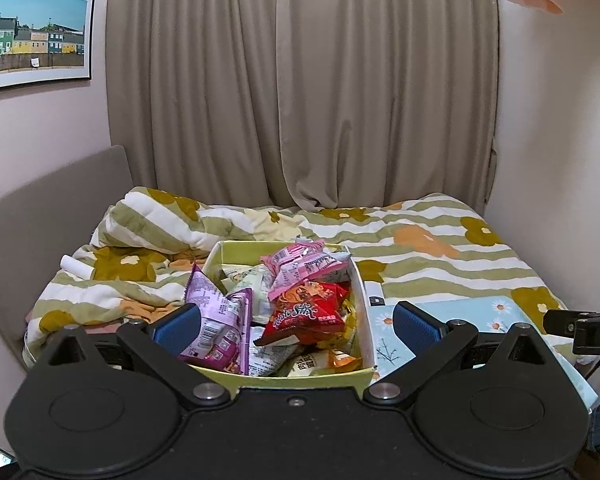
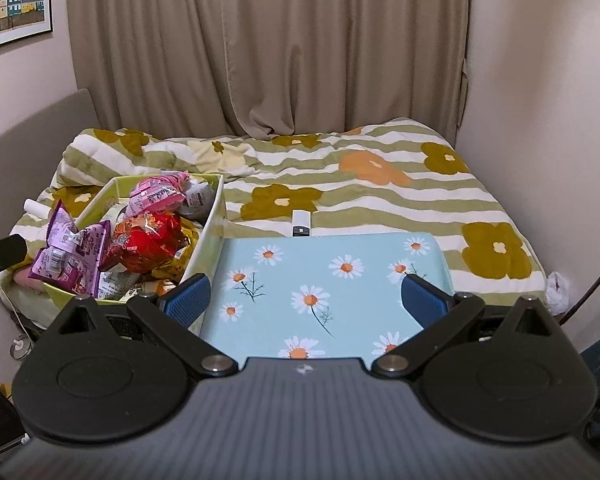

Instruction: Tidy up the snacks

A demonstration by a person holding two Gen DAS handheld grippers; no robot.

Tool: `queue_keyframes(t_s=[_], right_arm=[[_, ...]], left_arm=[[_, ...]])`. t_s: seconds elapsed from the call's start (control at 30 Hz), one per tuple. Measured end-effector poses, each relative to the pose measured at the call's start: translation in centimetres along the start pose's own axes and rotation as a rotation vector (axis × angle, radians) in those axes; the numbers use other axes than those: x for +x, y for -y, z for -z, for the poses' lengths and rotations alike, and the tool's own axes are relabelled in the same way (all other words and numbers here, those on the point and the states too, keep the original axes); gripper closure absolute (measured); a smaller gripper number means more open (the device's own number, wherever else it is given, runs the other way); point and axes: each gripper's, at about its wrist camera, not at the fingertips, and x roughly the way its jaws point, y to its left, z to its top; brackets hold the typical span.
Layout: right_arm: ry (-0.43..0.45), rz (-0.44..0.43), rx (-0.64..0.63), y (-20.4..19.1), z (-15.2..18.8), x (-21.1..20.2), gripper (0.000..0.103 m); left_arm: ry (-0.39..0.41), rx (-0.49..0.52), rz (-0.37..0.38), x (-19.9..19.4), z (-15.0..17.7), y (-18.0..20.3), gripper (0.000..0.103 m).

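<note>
A yellow-green box [image 1: 228,250] [image 2: 214,210] sits on the bed, heaped with snack packets. On top lie a pink packet [image 1: 304,266] [image 2: 154,196], a red Potato Stix bag [image 1: 306,316] [image 2: 150,240] and a purple packet [image 1: 216,312] [image 2: 74,254] leaning at the box's near left. My left gripper [image 1: 296,324] is open, its blue pads astride the near end of the box, holding nothing. My right gripper [image 2: 304,300] is open and empty above a light blue daisy-print board [image 2: 340,252] [image 1: 472,312] lying right of the box.
A striped flowered blanket [image 2: 360,184] [image 1: 420,240] covers the bed. A white remote [image 2: 301,224] [image 1: 374,296] lies just beyond the board. Beige curtains [image 1: 300,80] hang behind. A grey headboard [image 1: 40,216] stands left, walls close both sides. The right gripper's body [image 1: 580,326] shows at the left view's right edge.
</note>
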Motion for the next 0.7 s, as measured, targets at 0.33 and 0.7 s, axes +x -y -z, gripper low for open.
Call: queue_keyframes(t_s=[0.33, 0.7], right_arm=[[-0.004, -0.005, -0.001, 0.25, 0.31, -0.24, 0.000], [-0.006, -0.005, 0.001, 0.18, 0.27, -0.07, 0.000]], left_arm=[[-0.003, 0.009, -0.002, -0.19, 0.21, 0.41, 0.000], [-0.012, 0.012, -0.004, 0.05, 0.11, 0.32, 0.000]])
